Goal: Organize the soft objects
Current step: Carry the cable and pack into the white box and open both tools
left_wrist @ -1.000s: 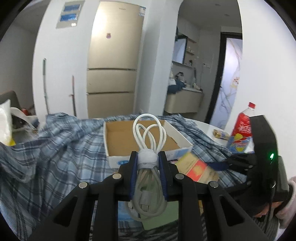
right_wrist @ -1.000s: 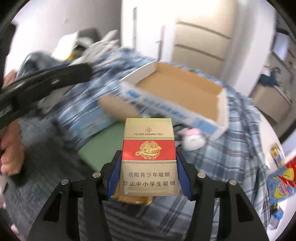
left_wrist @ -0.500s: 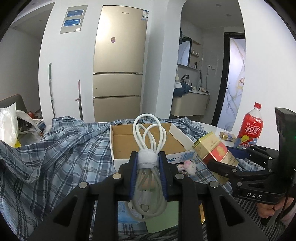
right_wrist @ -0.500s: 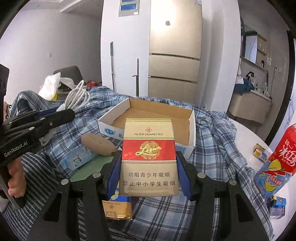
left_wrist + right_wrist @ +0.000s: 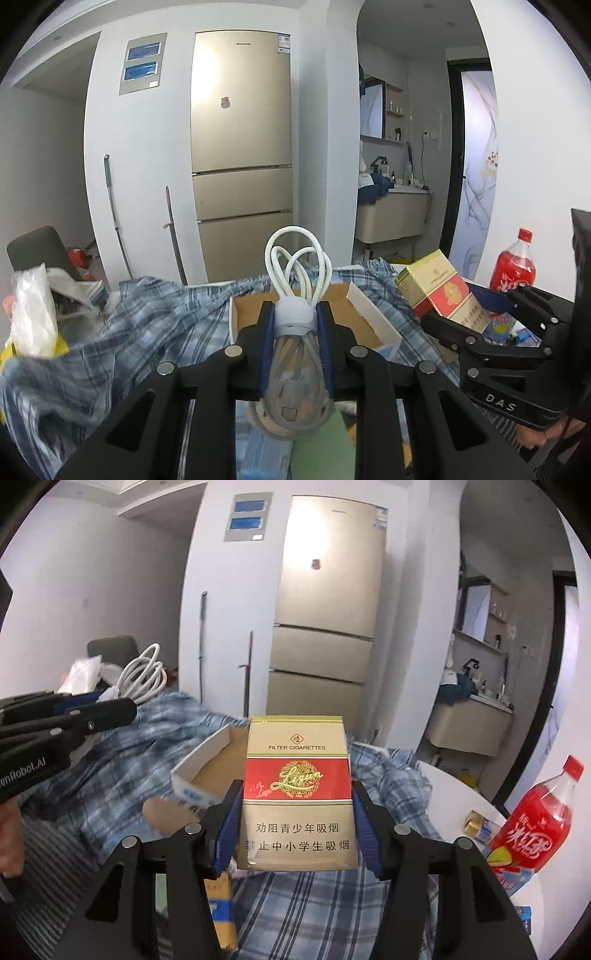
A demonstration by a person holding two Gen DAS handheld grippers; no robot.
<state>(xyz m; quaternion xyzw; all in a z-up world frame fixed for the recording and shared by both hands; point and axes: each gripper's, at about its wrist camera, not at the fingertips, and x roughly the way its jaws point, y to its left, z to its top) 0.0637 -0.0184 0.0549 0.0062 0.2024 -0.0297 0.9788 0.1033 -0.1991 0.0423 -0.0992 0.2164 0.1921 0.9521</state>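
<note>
- Your left gripper (image 5: 295,325) is clenching a coiled white cable bundle (image 5: 295,280) at its wrapped waist, loops sticking up at centre frame.
- Your right gripper (image 5: 297,819) is gripping an upright gold-and-red cigarette pack (image 5: 297,797) by both side faces, filling the middle of its view.
- The open shallow cardboard box (image 5: 354,314) is sitting on the blue plaid cloth (image 5: 155,332), just behind the cable in the left view, left of centre in the right view.
- A red plastic soda bottle (image 5: 535,819) is standing at lower right.
- A gold three-door fridge (image 5: 242,155) is standing upper centre.
</note>
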